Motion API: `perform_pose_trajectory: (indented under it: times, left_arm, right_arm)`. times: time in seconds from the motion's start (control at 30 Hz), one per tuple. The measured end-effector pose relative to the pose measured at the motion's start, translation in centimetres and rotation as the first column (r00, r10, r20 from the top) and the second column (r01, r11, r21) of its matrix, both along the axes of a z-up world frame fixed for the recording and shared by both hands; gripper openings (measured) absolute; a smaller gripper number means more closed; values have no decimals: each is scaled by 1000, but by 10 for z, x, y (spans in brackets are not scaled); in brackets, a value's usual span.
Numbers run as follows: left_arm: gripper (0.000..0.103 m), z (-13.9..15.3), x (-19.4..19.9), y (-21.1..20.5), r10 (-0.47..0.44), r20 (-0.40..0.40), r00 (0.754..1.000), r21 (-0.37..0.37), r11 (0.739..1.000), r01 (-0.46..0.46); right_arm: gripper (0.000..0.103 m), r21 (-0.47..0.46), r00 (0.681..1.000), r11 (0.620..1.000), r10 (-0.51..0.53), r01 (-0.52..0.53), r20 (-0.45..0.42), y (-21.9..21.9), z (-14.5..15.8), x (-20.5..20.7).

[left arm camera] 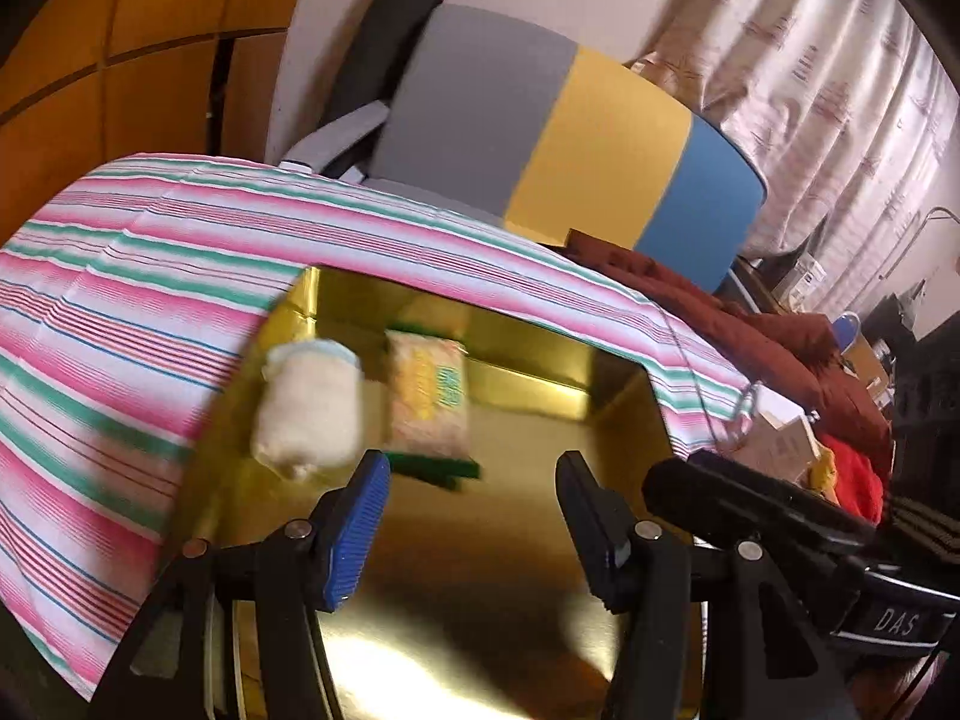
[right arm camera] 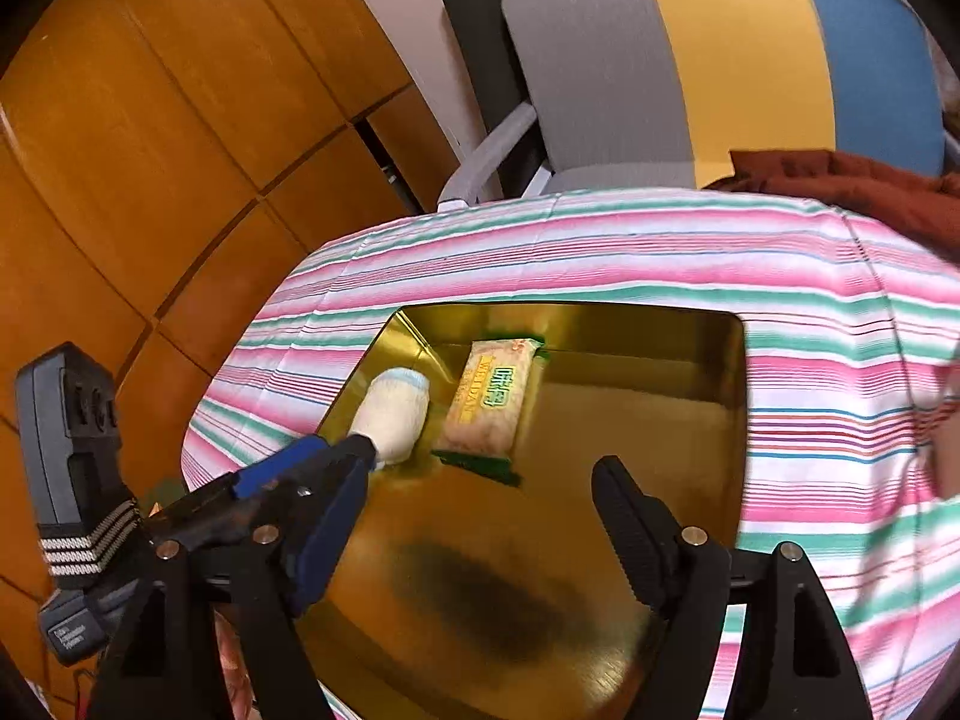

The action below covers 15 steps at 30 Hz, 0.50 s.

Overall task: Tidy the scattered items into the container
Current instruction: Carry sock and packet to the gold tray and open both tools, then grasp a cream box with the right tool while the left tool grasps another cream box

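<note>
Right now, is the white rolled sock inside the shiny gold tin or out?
Inside: the white rolled sock lies on the gold tin floor beside a snack packet.

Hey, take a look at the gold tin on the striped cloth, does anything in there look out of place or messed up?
Nothing stands out. The gold tin holds a rolled white sock and a snack packet side by side on its floor, both intact, nothing spilled. Both grippers are open and empty above it.

Black left gripper (left arm camera: 474, 474) (blue ribbed pads, silver screws).
</note>
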<state>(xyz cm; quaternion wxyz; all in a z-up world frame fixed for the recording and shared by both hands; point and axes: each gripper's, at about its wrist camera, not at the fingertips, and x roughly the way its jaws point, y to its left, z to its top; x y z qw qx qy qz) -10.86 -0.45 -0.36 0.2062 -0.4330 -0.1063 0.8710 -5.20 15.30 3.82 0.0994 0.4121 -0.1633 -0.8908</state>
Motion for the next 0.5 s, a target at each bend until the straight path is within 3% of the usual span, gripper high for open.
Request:
perform_pose_trajectory:
  times: [0.1, 0.5]
  left_arm:
    - [60, 1, 11, 14, -28, -4, 1000, 11, 1000, 28]
    - [60, 4, 52, 71, -145, -26, 989, -20, 989, 145]
  right_arm:
    - [84, 35, 1000, 999, -5, 6, -29, 10, 6, 15]
    - [85, 55, 996, 996, -69, 72, -53, 63, 8, 65]
